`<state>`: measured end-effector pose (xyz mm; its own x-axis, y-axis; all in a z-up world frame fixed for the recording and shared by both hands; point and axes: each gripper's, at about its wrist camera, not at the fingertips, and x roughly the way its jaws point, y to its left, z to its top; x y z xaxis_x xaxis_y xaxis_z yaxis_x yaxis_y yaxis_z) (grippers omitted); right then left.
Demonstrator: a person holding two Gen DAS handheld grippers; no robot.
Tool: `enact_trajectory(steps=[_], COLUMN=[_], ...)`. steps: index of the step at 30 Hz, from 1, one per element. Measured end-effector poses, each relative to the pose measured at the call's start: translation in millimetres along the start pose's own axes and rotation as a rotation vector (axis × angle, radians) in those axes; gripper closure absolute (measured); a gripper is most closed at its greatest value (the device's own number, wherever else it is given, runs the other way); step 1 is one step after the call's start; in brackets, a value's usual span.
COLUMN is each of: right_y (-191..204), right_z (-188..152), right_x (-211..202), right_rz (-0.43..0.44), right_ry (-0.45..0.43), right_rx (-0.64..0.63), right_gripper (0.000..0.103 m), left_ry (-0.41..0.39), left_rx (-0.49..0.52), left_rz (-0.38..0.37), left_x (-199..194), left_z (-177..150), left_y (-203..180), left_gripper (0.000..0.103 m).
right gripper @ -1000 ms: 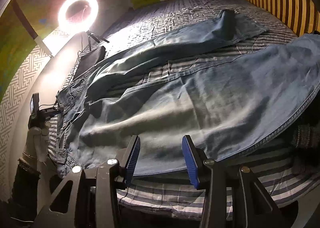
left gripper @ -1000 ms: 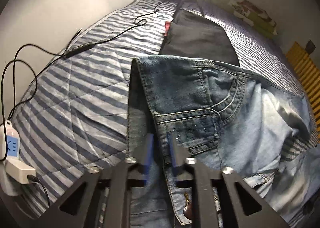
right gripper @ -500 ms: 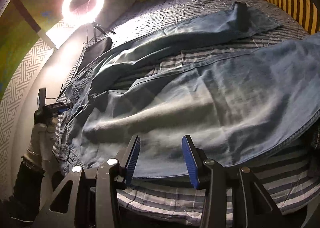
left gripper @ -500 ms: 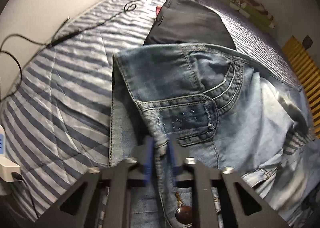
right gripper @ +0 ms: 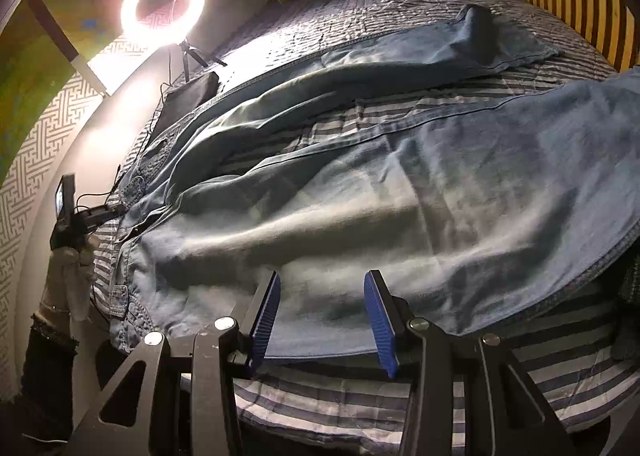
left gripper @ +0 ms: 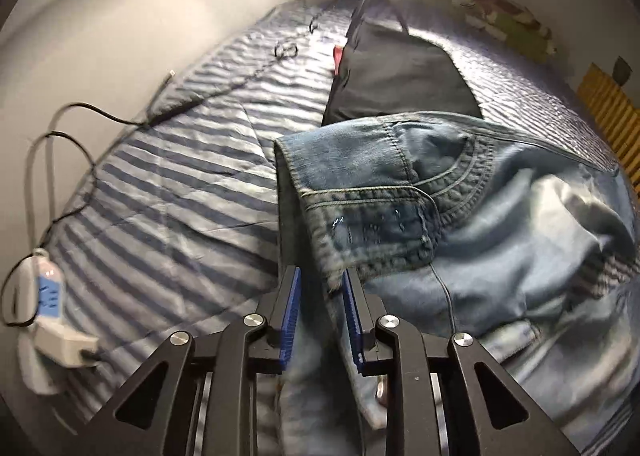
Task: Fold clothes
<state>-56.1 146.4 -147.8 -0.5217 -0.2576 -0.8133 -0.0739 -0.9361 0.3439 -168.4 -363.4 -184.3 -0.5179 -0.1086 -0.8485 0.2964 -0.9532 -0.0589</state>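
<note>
Denim waistband edge (left gripper: 332, 256) between parted left claw (left gripper: 320, 284)

The left gripper (left gripper: 320, 288) hangs over the jeans (left gripper: 400, 191) on the striped bedspread (left gripper: 172, 195). Its jaws have just been opening, with the folded waistband edge between them, pads apart. At twelve o'clock lies a dark garment (left gripper: 400, 75); at nine o'clock, a power strip (left gripper: 48, 292).

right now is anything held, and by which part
Nothing is held. On the left gripper the jaws have just been opening around the waistband corner of the jeans; the right gripper is open over a leg.
</note>
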Motion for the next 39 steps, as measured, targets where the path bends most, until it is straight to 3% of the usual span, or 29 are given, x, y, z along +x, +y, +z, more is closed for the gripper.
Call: enact_trajectory(steps=[4, 6, 8, 14, 17, 20, 23, 24, 28, 30, 34, 39], right_y=[-33, -55, -80, -119, -125, -120, -104, -100, -87, -78, -72, -95], right_z=[-1, -2, -6, -12, -14, -10, 2, 5, 30, 48, 83, 113], right_x=[-22, -34, -46, -54, -50, -49, -54, -56, -65, -64, -60, -53], right_rz=[-0.066, -0.099, -0.126, -0.161, -0.120, -0.103, -0.089, -0.082, -0.068, -0.092, -0.154, -0.127], right_ry=[-0.050, -0.077, -0.101, -0.123, -0.114, -0.112, -0.150, -0.165, -0.239, -0.245, -0.216, -0.154], right_rx=[0.057, 0.110, 0.172, 0.258, 0.292, 0.267, 0.201, 0.186, 0.154, 0.109, 0.047, 0.110], right_gripper=[0.063, 0.063, 0.063, 0.062, 0.062, 0.062, 0.062, 0.062, 0.058, 0.058, 0.058, 0.058], left_ry=[-0.064, -0.094, -0.104, -0.035, -0.057, -0.101, -0.146, -0.151, -0.142, -0.142, -0.110, -0.046], left_rx=[0.074, 0.117, 0.142, 0.208, 0.236, 0.198, 0.060, -0.010, -0.235, -0.280, -0.196, -0.093], left_rz=[-0.071, -0.089, -0.109, -0.157, -0.155, -0.159, -0.183, -0.214, -0.265, -0.227, -0.180, -0.116], left_x=[-58, -88, -112, -140, -143, -144, -133, -125, -88, -74, -50, -16], left_z=[-30, -49, -73, -135, -140, -114, -70, -53, 7, 27, 51, 73], left_y=[-7, -12, -14, -35, -52, -60, -52, -45, -16, -7, -9, -14], left_gripper=[0.075, 0.061, 0.055, 0.055, 0.055, 0.054, 0.035, 0.033, 0.033, 0.033, 0.033, 0.033])
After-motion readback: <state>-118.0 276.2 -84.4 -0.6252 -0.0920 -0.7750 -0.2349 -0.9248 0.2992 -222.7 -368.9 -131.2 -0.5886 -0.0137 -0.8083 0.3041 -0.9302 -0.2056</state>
